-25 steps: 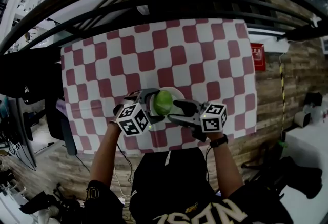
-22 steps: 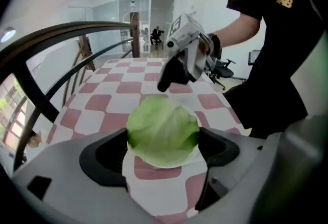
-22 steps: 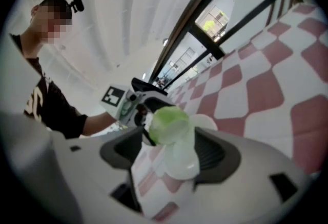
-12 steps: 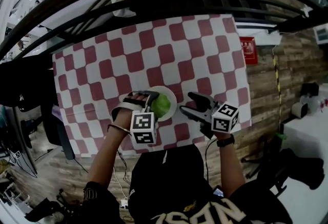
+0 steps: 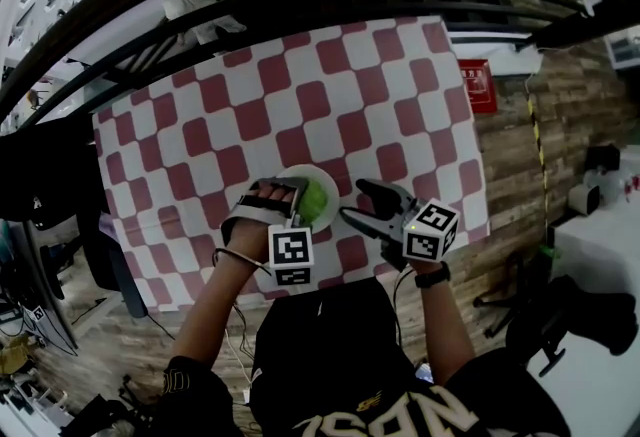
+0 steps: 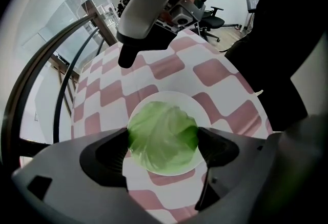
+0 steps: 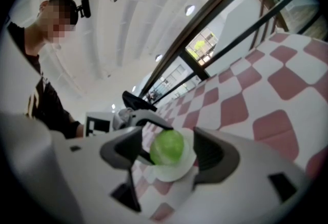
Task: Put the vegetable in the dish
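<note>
A round, pale-green cabbage [image 6: 163, 138] sits in a white round dish [image 6: 166, 96], clasped between the left gripper's [image 6: 163, 147] jaws.

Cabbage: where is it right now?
Head view, centre: the cabbage is over the white dish near the checkered table's near edge, gripped between the left claw's jaws. The open right claw is just to its right.

Nothing cleanly readable. Red sign [image 5: 478, 85] just past the desk [image 5: 300, 95] right edge has pale marks, too small to read. Black shirt [image 5: 330, 345] shows pale block letters at the frame bottom, cut off, illegible
</note>
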